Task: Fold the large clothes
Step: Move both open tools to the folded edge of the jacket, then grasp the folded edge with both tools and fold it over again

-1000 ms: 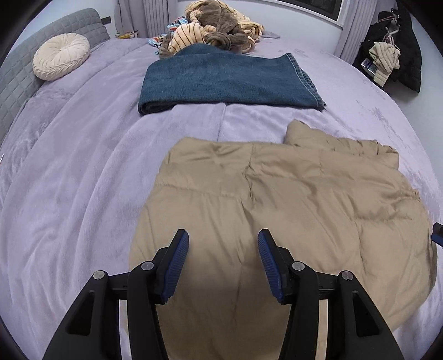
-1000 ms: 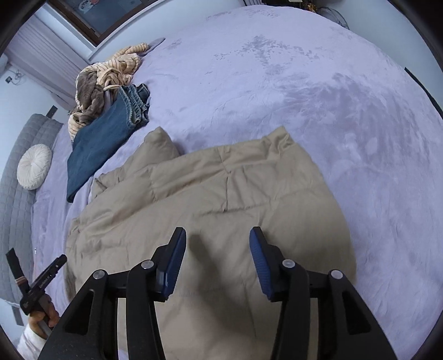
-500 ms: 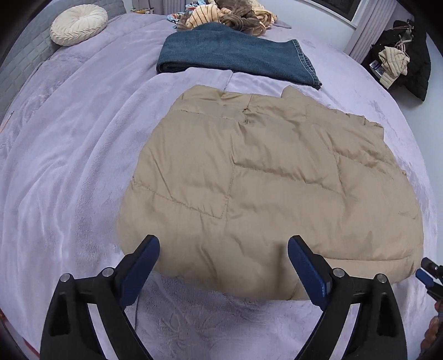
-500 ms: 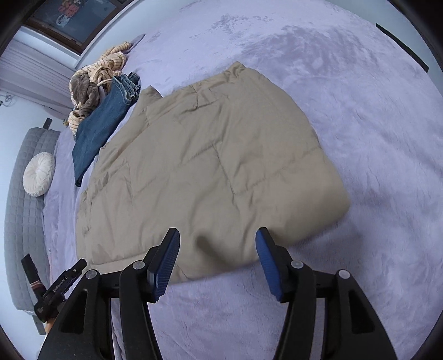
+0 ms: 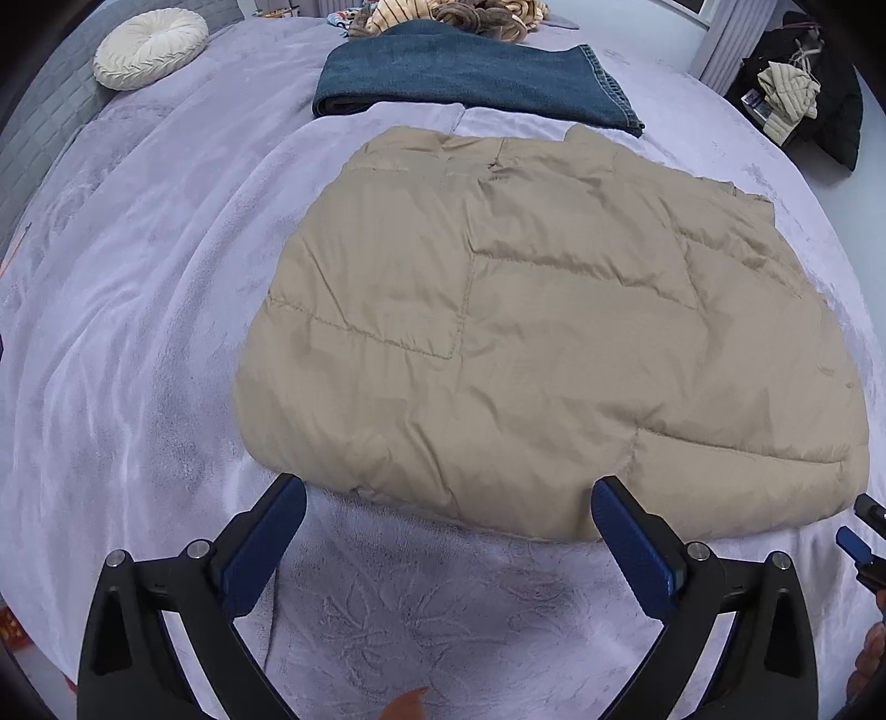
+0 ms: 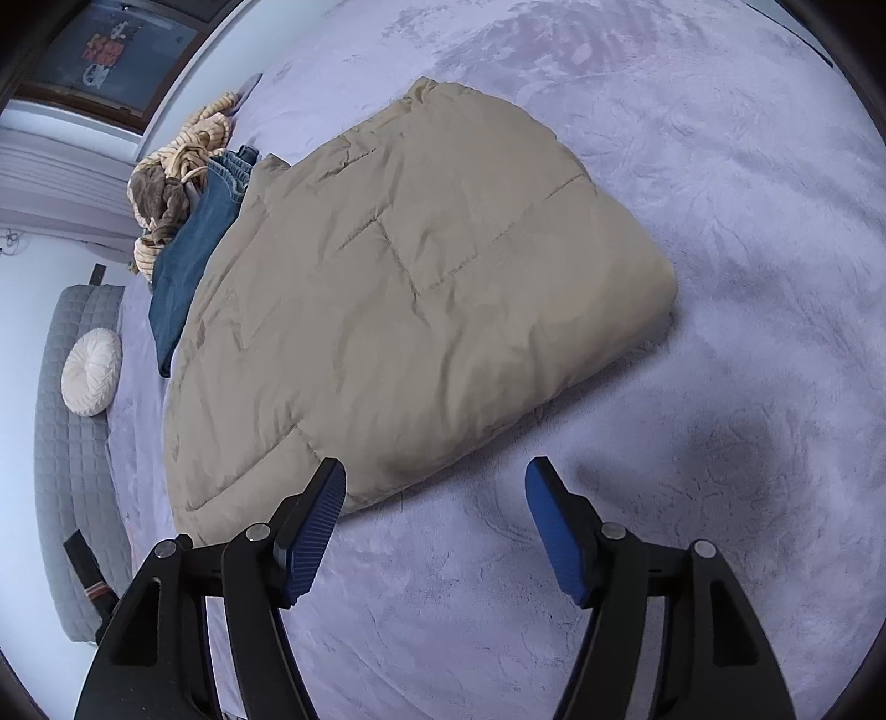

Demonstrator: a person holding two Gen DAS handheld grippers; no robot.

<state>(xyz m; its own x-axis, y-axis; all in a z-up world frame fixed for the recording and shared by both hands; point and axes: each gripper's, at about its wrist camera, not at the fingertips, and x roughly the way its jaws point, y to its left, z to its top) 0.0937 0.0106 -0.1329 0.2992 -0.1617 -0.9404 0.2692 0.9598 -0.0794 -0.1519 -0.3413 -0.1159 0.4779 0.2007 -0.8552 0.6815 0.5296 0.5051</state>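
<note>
A tan quilted puffer garment (image 5: 542, 332) lies folded flat on the lilac bed cover (image 5: 138, 288); it also shows in the right wrist view (image 6: 421, 299). My left gripper (image 5: 448, 504) is open wide and empty, just short of the garment's near edge. My right gripper (image 6: 434, 487) is open and empty above the bed cover (image 6: 720, 249), at the garment's near corner. The right gripper's tip (image 5: 864, 531) shows at the right edge of the left wrist view.
Folded blue jeans (image 5: 470, 77) lie beyond the tan garment, with a heap of striped and brown clothes (image 5: 459, 11) behind them. A cream round cushion (image 5: 147, 47) rests by the grey headboard (image 6: 72, 443). Dark clothes (image 5: 803, 94) hang at the far right.
Both grippers have pulled back off the tan garment toward the bed's near edge and opened wider. The garment now lies flat and released.
</note>
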